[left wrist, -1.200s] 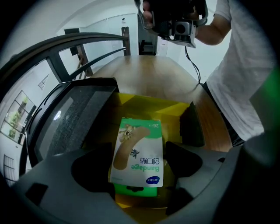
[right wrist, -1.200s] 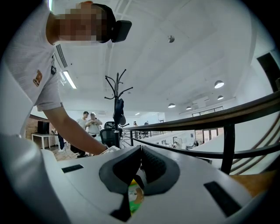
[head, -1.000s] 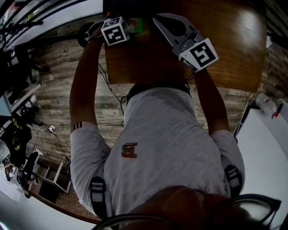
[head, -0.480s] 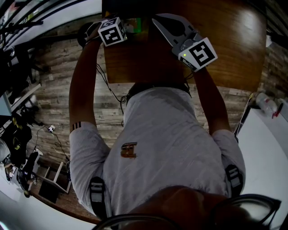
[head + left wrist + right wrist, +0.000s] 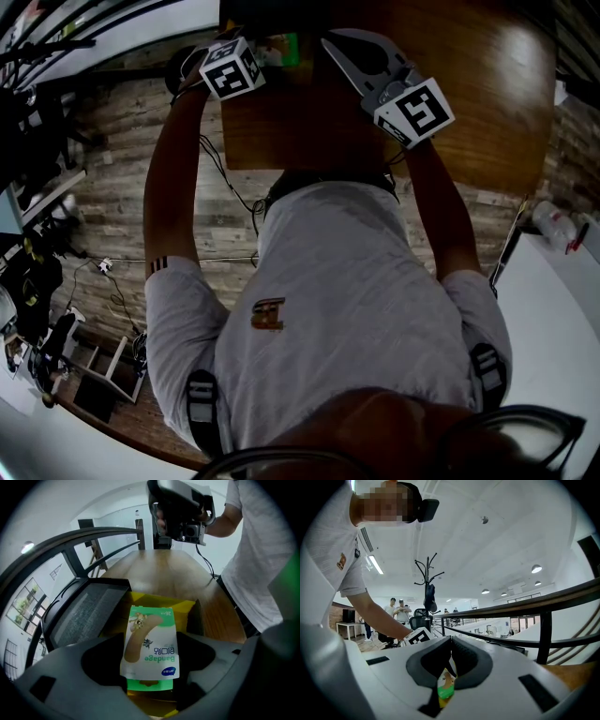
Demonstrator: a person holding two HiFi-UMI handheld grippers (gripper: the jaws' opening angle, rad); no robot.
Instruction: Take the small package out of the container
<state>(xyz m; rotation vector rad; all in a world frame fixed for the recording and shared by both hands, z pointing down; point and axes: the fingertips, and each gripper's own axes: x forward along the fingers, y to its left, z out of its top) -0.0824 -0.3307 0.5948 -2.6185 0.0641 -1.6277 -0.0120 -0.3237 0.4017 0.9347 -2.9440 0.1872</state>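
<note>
Small package: the small package (image 5: 150,639) is a green-and-white bandage pouch. It faces your left gripper view flat-on, and its print reads upside down there.
Where it is: its lower end is down inside the yellow container (image 5: 186,608), and most of the pouch shows above the rim.
Container: it sits on the wooden worktop (image 5: 309,131) close to the left edge, under your left hand in the head view.
Left gripper: your left gripper (image 5: 151,660) has its claw spread wide, with one jaw on each side of the pouch, close along its long edges. No view shows whether the pads actually press on it.
Right gripper: your right gripper (image 5: 451,644) has its claw pressed together, the tips meeting with nothing between them. A bit of green and yellow shows through the gap below the tips.
Right gripper's place: it is over the worktop to the right of the container, apart from it, with the jaws aimed towards the far left.
Beside the container: a dark mesh-faced panel (image 5: 84,616) lies just to its left.
</note>
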